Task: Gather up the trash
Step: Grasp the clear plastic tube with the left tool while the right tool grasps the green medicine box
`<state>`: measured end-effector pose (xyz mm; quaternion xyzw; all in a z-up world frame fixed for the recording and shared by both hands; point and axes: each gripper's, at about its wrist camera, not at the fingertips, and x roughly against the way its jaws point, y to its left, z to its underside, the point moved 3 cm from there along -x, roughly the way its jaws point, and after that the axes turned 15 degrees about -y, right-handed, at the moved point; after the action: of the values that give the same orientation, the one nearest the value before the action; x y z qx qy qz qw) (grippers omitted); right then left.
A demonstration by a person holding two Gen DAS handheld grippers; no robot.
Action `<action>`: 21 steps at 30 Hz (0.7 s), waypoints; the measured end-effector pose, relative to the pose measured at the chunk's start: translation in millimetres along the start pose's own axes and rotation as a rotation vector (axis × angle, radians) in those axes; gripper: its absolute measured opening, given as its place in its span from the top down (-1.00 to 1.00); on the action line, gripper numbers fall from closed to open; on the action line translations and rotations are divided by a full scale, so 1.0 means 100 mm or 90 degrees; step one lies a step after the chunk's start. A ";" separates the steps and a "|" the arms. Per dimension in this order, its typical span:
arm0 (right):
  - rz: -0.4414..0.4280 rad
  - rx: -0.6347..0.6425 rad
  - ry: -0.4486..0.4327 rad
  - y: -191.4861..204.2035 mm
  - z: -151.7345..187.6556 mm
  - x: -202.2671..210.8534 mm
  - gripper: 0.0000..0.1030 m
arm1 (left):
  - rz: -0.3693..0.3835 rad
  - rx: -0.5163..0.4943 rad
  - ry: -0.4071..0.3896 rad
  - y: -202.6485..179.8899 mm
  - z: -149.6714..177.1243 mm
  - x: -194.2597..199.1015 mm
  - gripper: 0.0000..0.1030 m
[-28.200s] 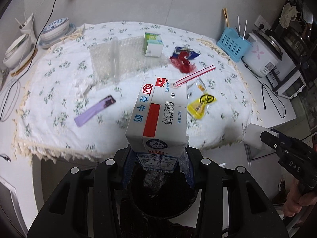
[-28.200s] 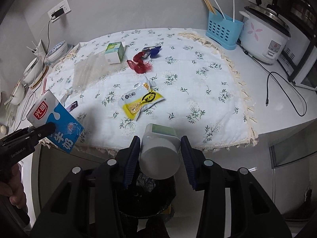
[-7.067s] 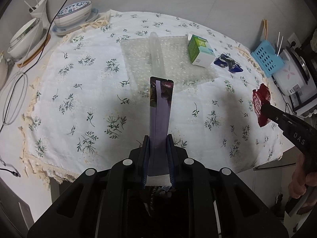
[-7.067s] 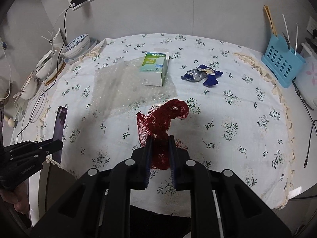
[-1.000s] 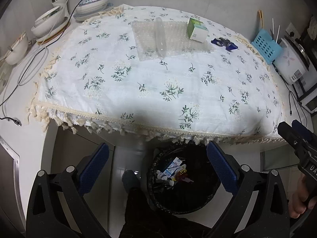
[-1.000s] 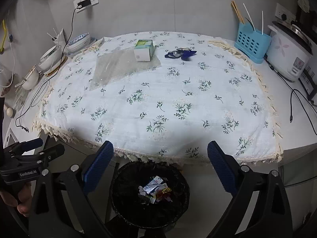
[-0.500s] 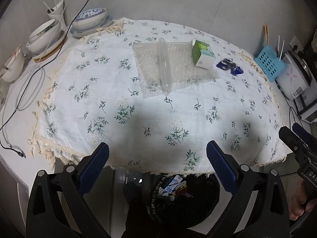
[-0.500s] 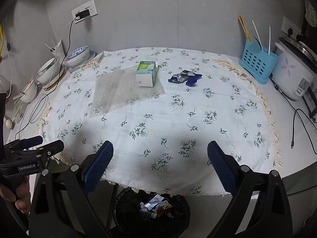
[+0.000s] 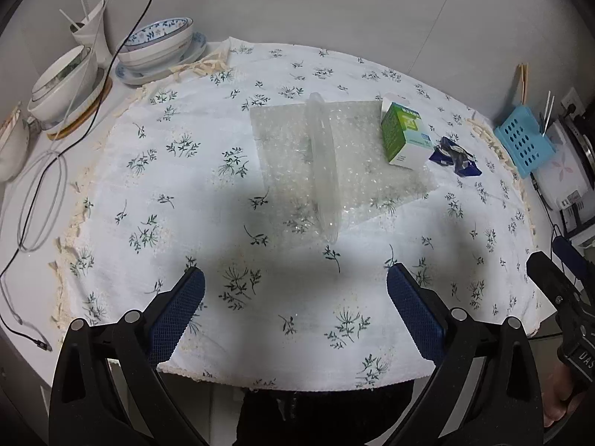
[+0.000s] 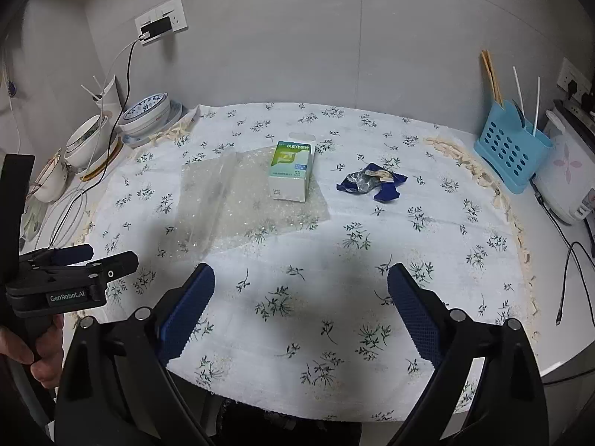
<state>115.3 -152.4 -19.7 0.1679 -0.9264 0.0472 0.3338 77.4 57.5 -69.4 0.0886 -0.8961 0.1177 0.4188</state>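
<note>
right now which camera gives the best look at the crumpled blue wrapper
The right wrist view: the crumpled blue wrapper lies in the open on the tablecloth, silver inside showing, well clear of the green box. In the left wrist view it sits small near the right edge, close behind the box.

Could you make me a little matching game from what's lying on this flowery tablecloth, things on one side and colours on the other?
Things:
1. carton
2. crumpled wrapper
3. bubble wrap
4. utensil basket

Colours:
A. clear
B. light blue
C. green and white
D. dark blue and silver

Pairs: 1-C, 2-D, 3-A, 4-B
</note>
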 end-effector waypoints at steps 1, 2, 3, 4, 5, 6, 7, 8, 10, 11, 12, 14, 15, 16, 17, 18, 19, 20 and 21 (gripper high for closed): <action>0.000 0.003 0.000 0.01 -0.03 -0.05 -0.75 | -0.001 -0.002 0.002 0.01 -0.04 -0.06 -0.86; 0.001 0.004 0.001 0.03 -0.06 -0.09 -0.75 | -0.002 -0.005 0.004 0.01 -0.08 -0.11 -0.86; 0.001 0.005 0.004 0.04 -0.09 -0.16 -0.75 | -0.003 -0.006 0.007 0.02 -0.11 -0.16 -0.86; 0.001 0.005 0.005 0.05 -0.12 -0.21 -0.75 | -0.003 -0.006 0.010 0.03 -0.15 -0.22 -0.86; 0.000 0.005 0.006 0.05 -0.15 -0.27 -0.75 | -0.003 -0.007 0.015 0.05 -0.18 -0.28 -0.85; 0.001 0.006 0.009 0.06 -0.18 -0.35 -0.75 | -0.002 -0.007 0.018 0.06 -0.22 -0.34 -0.85; 0.005 0.008 0.011 0.07 -0.20 -0.41 -0.75 | -0.002 -0.009 0.022 0.07 -0.25 -0.41 -0.85; 0.007 0.007 0.012 0.07 -0.22 -0.47 -0.75 | -0.004 -0.011 0.025 0.07 -0.29 -0.47 -0.85; 0.009 0.006 0.017 0.07 -0.28 -0.62 -0.75 | -0.005 -0.015 0.035 0.09 -0.36 -0.62 -0.84; 0.011 0.005 0.019 0.08 -0.30 -0.69 -0.73 | -0.005 -0.017 0.038 0.09 -0.40 -0.69 -0.83; 0.011 0.004 0.023 0.07 -0.32 -0.78 -0.71 | -0.006 -0.021 0.040 0.10 -0.44 -0.76 -0.83; 0.017 0.003 0.030 0.07 -0.33 -0.92 -0.71 | -0.008 -0.026 0.045 0.11 -0.51 -0.92 -0.82; 0.018 0.001 0.034 0.07 -0.33 -0.99 -0.70 | -0.009 -0.030 0.049 0.11 -0.54 -0.99 -0.81; 0.019 0.001 0.039 0.07 -0.34 -1.08 -0.70 | -0.010 -0.033 0.053 0.12 -0.57 -1.06 -0.80; 0.021 0.001 0.042 0.08 -0.33 -1.14 -0.70 | -0.011 -0.034 0.058 0.12 -0.60 -1.15 -0.78; 0.023 0.002 0.046 0.08 -0.33 -1.20 -0.70 | -0.009 -0.032 0.063 0.12 -0.63 -1.22 -0.78; 0.025 0.002 0.050 0.08 -0.33 -1.27 -0.70 | -0.007 -0.033 0.068 0.12 -0.66 -1.29 -0.77; 0.026 0.002 0.054 0.09 -0.32 -1.34 -0.70 | -0.008 -0.035 0.071 0.10 -0.69 -1.36 -0.77; 0.029 0.003 0.057 0.09 -0.32 -1.39 -0.68 | -0.008 -0.038 0.073 0.09 -0.71 -1.41 -0.76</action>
<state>231.4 -98.5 -83.2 0.1454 -0.9140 0.0640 0.3732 216.3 94.7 -135.3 0.0747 -0.8730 0.0931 0.4730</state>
